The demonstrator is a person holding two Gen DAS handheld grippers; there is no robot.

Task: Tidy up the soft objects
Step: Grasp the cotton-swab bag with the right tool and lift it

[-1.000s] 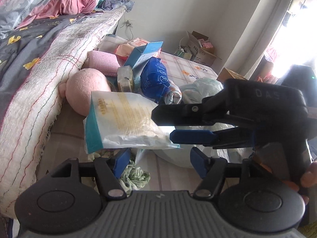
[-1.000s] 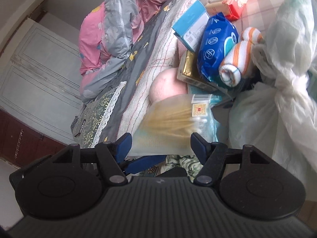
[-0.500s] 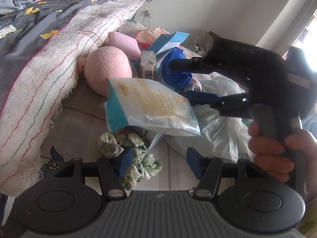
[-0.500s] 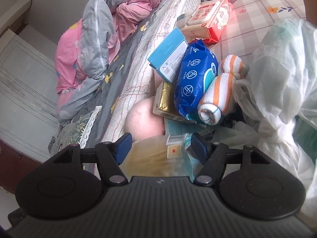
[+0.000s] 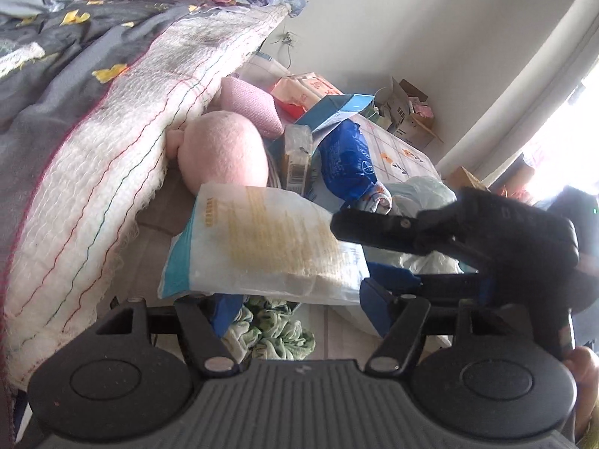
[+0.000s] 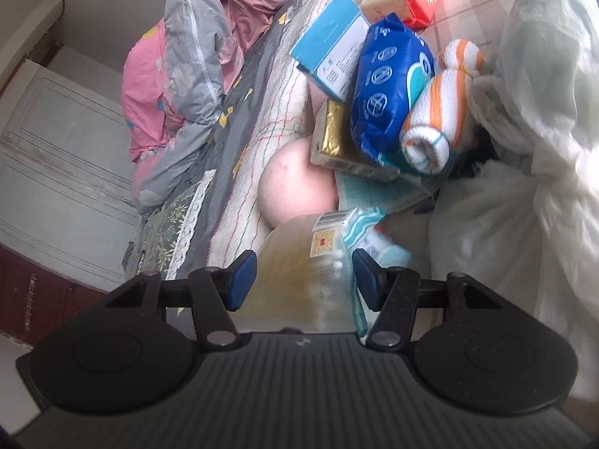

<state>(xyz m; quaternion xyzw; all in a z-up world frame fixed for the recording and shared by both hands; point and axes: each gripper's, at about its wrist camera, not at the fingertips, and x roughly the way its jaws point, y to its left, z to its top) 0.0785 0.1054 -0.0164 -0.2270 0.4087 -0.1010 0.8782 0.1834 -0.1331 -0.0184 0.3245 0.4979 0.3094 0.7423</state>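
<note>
Left wrist view, writing: the white-and-teal plastic packet with yellow print [image 5: 262,247] carries blurred yellow lettering, too soft to read.
Left wrist view, task item: that packet hangs above the floor clutter, beside the round pink plush toy [image 5: 224,153] that lies against the white woven bed cover [image 5: 112,157].
Left wrist view, right gripper [image 5: 359,258]: reaching in from the right, one black finger above the packet's edge and one blue pad below, clamped on the packet; its jaws have just been closing.
Left wrist view, left gripper [image 5: 299,308]: fingers apart with nothing between them, a green patterned fabric scrunchie [image 5: 273,331] below; the jaws have just been opening.
Left wrist view, change: the packet now sits nearer the lens and hides more of the scrunchie than half a second ago.
Right wrist view, writing: a barcode and an orange square code sticker show on the packet [image 6: 322,262]; the small print is unreadable.
Right wrist view, containers: an open light-blue cardboard box [image 6: 329,56] leans on a blue plastic wipes pack [image 6: 389,89]; contents can't be made out.
Right wrist view, neighbours: an orange-and-white striped rolled towel [image 6: 434,119] lies against a knotted white plastic bag [image 6: 505,205].
</note>
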